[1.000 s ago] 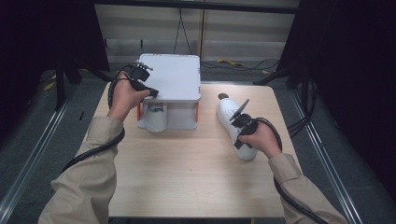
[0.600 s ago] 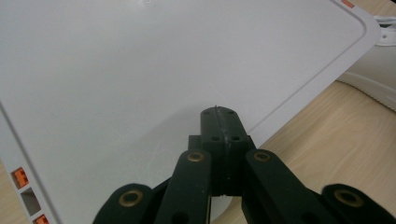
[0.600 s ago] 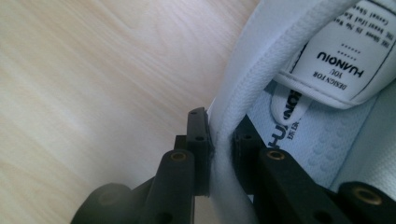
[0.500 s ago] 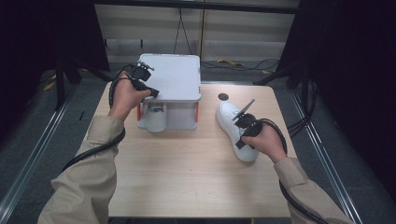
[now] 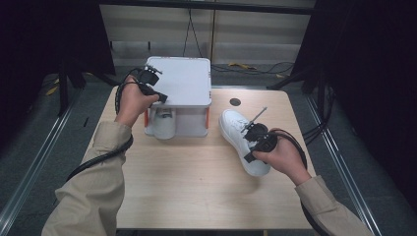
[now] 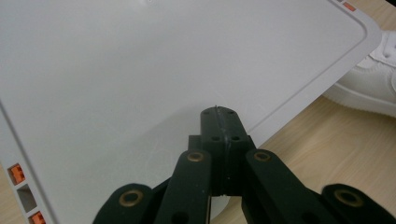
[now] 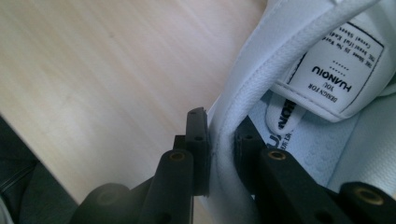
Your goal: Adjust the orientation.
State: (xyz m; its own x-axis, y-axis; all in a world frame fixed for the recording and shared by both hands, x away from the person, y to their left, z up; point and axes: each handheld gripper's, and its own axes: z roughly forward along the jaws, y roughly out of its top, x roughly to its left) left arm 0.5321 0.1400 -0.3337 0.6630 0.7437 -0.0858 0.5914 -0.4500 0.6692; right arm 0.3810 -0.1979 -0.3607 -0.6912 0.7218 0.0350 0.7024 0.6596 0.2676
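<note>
A white sneaker [image 5: 243, 140] is pinched by its collar in the right gripper [image 7: 219, 140] for lifting off the table [image 5: 196, 187], while the left gripper [image 6: 218, 122], pressed together, steadies the white box lid [image 5: 179, 81] beneath it.

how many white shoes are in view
2: one shoe on the table, its collar pinched by the right gripper; another inside the white box. More may be hidden.

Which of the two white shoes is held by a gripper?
The shoe on the open table, clamped by the right gripper; the other shoe sits under the white box.
</note>
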